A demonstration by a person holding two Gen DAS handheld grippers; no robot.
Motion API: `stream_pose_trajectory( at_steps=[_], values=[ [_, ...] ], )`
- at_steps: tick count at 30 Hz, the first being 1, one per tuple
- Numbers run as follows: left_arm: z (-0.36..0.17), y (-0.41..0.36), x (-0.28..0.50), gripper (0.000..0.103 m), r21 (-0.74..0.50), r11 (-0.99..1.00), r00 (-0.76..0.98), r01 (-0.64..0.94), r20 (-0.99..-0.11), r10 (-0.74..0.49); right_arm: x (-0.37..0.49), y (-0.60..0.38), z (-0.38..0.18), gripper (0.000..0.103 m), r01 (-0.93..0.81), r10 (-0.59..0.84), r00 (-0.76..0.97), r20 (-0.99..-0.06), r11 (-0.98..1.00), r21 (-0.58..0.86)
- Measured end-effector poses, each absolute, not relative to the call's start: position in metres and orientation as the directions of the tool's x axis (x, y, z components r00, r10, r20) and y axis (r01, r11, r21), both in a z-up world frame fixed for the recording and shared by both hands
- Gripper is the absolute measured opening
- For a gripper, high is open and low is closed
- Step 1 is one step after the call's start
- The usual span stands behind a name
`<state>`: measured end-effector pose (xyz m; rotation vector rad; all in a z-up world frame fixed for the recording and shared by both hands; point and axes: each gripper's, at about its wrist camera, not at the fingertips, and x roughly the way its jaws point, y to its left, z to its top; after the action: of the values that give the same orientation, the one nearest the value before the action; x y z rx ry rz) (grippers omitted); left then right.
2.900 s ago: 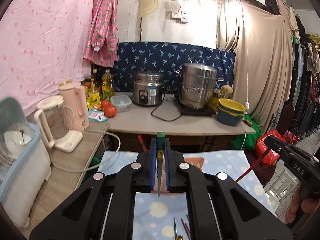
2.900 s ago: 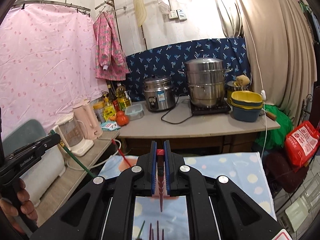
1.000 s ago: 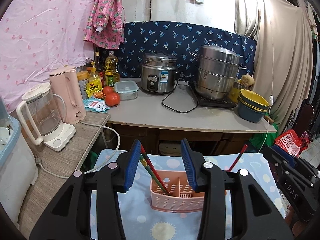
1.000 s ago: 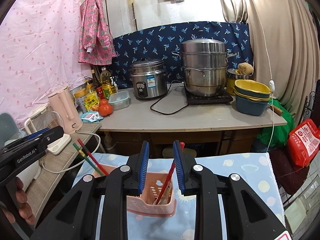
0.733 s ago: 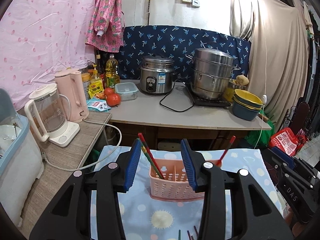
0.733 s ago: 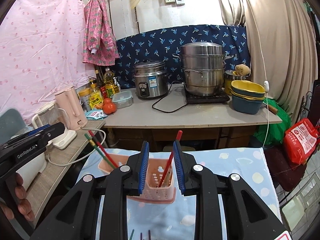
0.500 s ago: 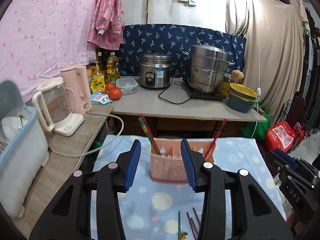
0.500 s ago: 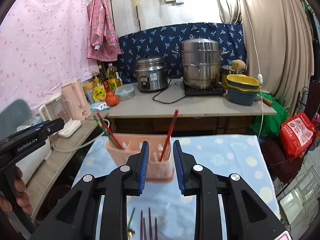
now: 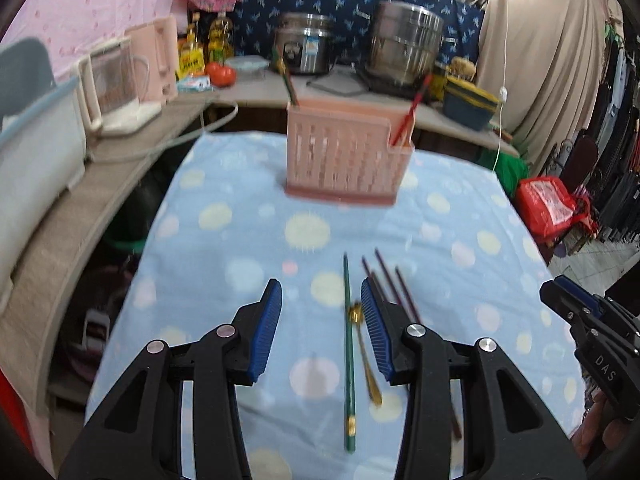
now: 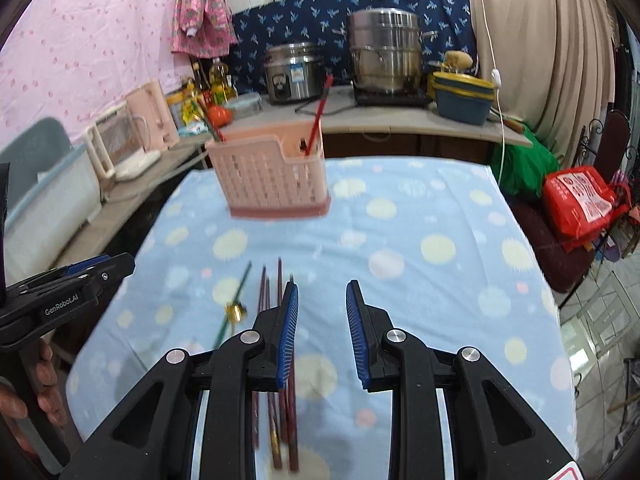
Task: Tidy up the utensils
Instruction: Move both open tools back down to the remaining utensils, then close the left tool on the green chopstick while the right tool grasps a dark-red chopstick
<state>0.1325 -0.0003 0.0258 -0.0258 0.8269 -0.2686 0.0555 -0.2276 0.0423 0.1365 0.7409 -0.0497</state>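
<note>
A pink slotted utensil basket (image 9: 343,155) (image 10: 272,174) stands at the far end of the blue dotted cloth (image 9: 240,248). Green and red chopsticks lean in its left end (image 9: 285,80), and a red chopstick (image 9: 412,110) (image 10: 316,114) leans in its right end. On the cloth lie a green chopstick (image 9: 349,344), a gold spoon (image 9: 362,352) and several dark maroon chopsticks (image 9: 390,280) (image 10: 280,380). My left gripper (image 9: 322,328) is open and empty just above the green chopstick and spoon. My right gripper (image 10: 322,332) is open and empty, beside the maroon chopsticks.
A counter (image 10: 400,120) behind holds a rice cooker (image 10: 294,72), a steel pot (image 10: 386,50), stacked bowls (image 10: 462,94) and a tomato (image 10: 219,115). A side shelf at left holds a kettle and a blender jug (image 9: 116,84). A red bag (image 10: 580,196) lies at right.
Both grippers let go of their chopsticks into the basket, opened, pulled back and tilted down over the loose utensils on the cloth.
</note>
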Motion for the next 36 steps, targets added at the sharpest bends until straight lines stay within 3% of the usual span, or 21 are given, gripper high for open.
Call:
stream_pose_trajectory(
  at_steps=[12, 21, 27, 32, 36],
  values=[
    [-0.059, -0.011, 0.082, 0.039, -0.166, 0.954, 0.485, 0.25, -0.831, -0.272, 0.002, -0.221, -0.043, 0.025, 0.117, 0.024, 0.603, -0.797, 0.986, 0.118],
    [-0.077, -0.023, 0.075, 0.039, -0.134, 0.953, 0.469, 0.273, -0.846, -0.254, -0.003, -0.214, -0.059, 0.025, 0.099, 0.055, 0.573, -0.817, 0.986, 0.136],
    [-0.088, -0.022, 0.077, 0.032, -0.123, 0.955, 0.465, 0.27, -0.852, -0.241, -0.004, -0.213, -0.063, 0.025, 0.093, 0.074, 0.563, -0.823, 0.984, 0.151],
    [-0.088, -0.021, 0.078, 0.013, -0.13, 0.951, 0.464, 0.279, -0.849, -0.252, -0.003, -0.209, -0.064, 0.025, 0.078, 0.088, 0.558, -0.825, 0.984, 0.157],
    [-0.089, -0.023, 0.078, 0.009, -0.13, 0.949, 0.462, 0.286, -0.849, -0.255, -0.002, -0.204, -0.064, 0.024, 0.061, 0.097, 0.556, -0.826, 0.986, 0.157]
  ],
)
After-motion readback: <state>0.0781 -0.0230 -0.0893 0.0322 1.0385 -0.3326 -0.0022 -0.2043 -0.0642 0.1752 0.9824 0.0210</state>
